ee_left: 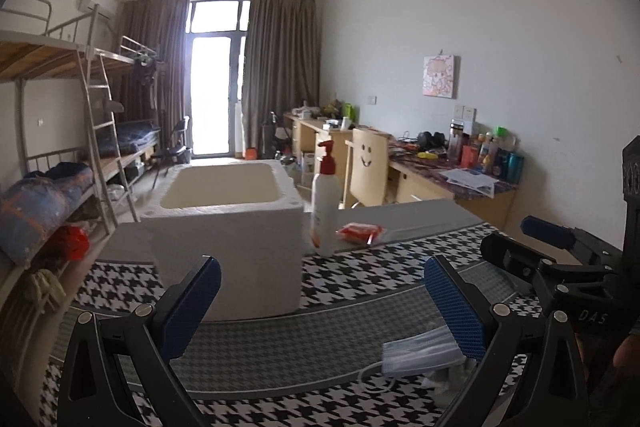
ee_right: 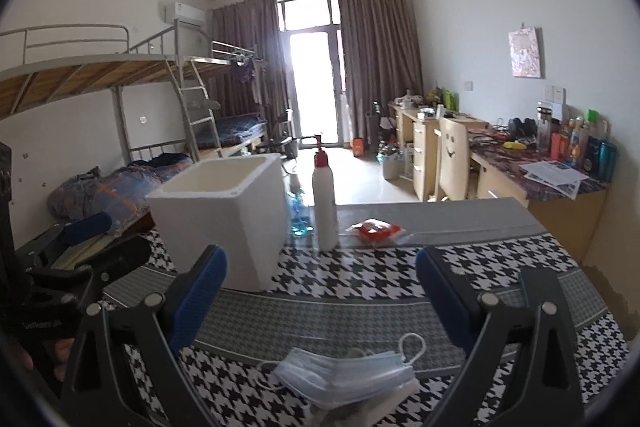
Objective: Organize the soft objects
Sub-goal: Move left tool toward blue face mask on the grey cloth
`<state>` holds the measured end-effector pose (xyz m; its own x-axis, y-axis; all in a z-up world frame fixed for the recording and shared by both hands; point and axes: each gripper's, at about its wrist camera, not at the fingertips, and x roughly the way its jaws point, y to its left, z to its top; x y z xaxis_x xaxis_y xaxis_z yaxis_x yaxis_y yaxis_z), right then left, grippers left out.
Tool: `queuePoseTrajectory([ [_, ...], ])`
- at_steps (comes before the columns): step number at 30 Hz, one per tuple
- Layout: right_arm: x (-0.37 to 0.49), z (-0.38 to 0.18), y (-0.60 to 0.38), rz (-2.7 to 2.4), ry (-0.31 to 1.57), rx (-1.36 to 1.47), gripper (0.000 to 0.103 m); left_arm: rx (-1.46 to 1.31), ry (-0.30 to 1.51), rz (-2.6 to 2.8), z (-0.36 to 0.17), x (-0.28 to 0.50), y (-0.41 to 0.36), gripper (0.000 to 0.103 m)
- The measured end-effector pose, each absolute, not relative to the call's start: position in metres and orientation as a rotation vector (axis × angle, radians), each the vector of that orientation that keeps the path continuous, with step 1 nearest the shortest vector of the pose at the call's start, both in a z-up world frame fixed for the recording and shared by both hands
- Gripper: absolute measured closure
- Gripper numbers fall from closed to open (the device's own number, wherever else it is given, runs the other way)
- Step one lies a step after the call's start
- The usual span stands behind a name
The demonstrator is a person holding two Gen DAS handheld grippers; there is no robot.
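Left hand-held gripper (ee_left: 320, 301) hovers over the houndstooth bench (ee_left: 360, 275), jaws spread wide, nothing between them. Ahead on the left stands the open white foam box (ee_left: 228, 227), clear cloth in front of it. Next the pump bottle (ee_left: 326, 211), then the red packet (ee_left: 360, 231) near the far edge. Right hand-held gripper (ee_right: 322, 291) also gapes wide and empty, the blue face mask (ee_right: 348, 375) lying just below it near the front edge.

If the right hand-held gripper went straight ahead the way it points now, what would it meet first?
Probably the white pump bottle with the red top, standing nearly centred between the open right hand-held gripper fingers; the pale blue face mask lies below that line. Depth is uncertain.
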<state>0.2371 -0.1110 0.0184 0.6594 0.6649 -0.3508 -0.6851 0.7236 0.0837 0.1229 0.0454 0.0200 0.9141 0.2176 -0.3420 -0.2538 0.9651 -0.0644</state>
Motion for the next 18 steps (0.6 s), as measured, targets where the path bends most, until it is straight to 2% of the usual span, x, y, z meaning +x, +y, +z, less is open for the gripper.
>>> queuePoseTrajectory([
  [18, 0.246, -0.001, -0.144, 0.668, 0.414, -0.052, 0.006, -0.122, 0.417, 0.138, -0.005, 0.143, 0.025, 0.001],
])
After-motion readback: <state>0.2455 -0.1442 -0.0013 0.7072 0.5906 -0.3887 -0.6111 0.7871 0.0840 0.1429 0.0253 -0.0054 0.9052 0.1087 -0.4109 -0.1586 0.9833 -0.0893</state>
